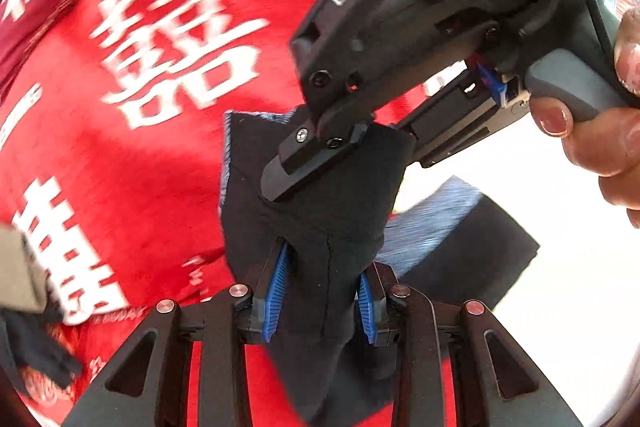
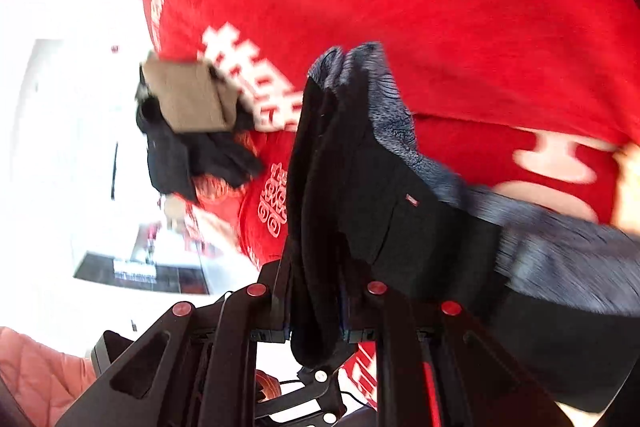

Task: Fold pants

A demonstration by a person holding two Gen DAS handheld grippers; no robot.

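Pants (image 1: 320, 227) of dark navy, soft matte fabric with a heathered blue-grey waistband hang in the air above a bright red cloth (image 1: 120, 147) printed with large white Chinese characters. Both grippers hold the garment, which touches nothing else that can be seen.

In the left wrist view, the left gripper (image 1: 322, 291) is closed narrowly on a bunched fold of the dark fabric, pinched between ribbed blue pads (image 1: 276, 291). The cloth rises from the jaws up the middle of the frame, a stitched seam running along it, with a blue-grey edge at its upper left. The right gripper (image 1: 320, 163), a black plastic tool, comes in from the upper right and bites the same fabric near the top. A hand (image 1: 600, 131) with painted nails grips its handle.

In the right wrist view, the right gripper (image 2: 316, 323) is clamped on a thick gathered fold. The pants' long axis runs from those jaws upward, and the waistband trails down to the right. A small red tag (image 2: 412, 201) sits on the dark cloth.

Farther off on the red cloth lies a tan folded garment (image 2: 188, 99) atop crumpled black clothing (image 2: 192, 155). Motion blur softens details.
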